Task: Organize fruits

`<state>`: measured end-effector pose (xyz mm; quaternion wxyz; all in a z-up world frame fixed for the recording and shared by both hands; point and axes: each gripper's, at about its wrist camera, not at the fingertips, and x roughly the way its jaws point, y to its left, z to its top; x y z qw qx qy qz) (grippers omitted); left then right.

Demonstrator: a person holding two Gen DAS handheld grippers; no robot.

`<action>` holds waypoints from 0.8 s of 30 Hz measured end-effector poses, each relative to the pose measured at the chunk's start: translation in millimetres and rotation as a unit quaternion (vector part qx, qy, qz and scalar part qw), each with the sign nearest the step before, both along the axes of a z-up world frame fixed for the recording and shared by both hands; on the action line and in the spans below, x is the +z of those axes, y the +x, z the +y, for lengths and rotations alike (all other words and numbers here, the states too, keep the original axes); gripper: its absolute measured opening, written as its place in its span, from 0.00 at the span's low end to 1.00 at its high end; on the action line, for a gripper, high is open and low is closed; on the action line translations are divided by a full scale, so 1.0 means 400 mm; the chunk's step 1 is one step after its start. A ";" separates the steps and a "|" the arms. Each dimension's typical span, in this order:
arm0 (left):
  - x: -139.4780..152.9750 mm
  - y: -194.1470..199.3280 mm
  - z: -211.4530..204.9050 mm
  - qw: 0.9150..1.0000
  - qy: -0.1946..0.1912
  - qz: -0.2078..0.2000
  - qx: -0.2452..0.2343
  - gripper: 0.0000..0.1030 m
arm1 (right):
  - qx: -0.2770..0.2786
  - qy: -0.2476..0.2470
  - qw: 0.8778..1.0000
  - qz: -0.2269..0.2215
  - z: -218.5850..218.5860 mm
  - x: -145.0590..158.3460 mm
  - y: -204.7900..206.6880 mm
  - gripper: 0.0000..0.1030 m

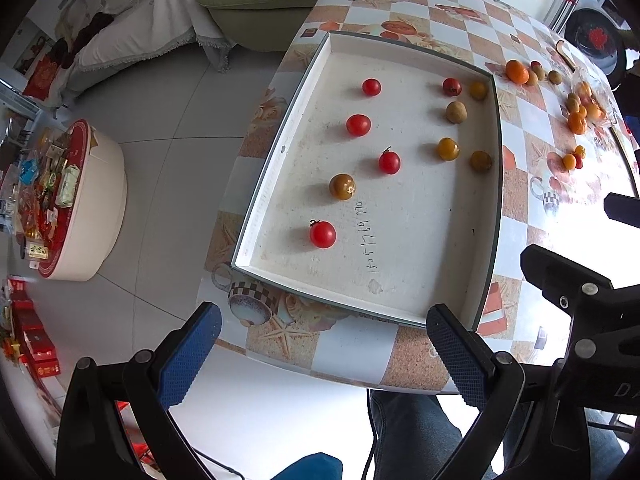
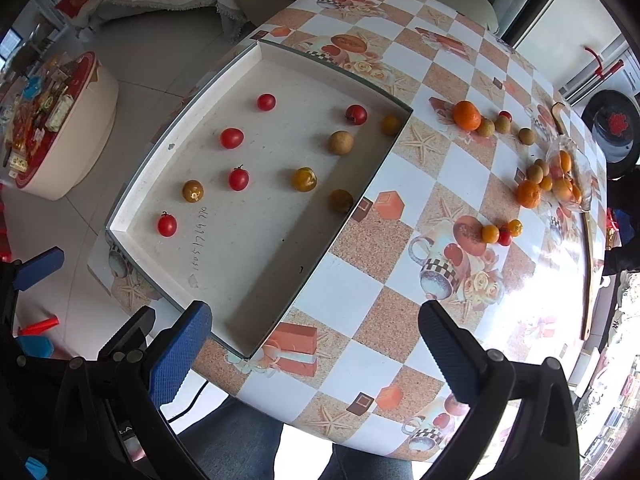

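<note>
A white foam tray lies on the checked table. A line of red cherry tomatoes with one yellow tomato runs down its left side. More yellow ones and a brown longan sit on its right. My left gripper hangs open at the table's near edge, holding nothing. In the right wrist view my right gripper is open and holding nothing over the table by the tray. Beyond the tray lie an orange, a small tomato cluster and a fruit pile.
A round low table loaded with snacks stands on the tiled floor to the left. A green sofa is behind the table. A person's legs in jeans are under the near edge. A thin wooden stick lies at the table's right side.
</note>
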<state>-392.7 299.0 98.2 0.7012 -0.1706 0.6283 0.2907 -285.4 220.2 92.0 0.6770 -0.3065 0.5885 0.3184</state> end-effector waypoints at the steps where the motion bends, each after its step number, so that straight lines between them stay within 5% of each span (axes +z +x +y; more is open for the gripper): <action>1: 0.000 0.000 0.000 1.000 0.000 0.000 0.000 1.00 | -0.001 0.001 1.000 0.001 0.001 0.000 -0.002 1.00; 24: -0.005 0.023 -0.014 1.000 0.002 0.002 -0.018 1.00 | -0.002 0.001 1.000 0.006 -0.002 -0.003 -0.003 1.00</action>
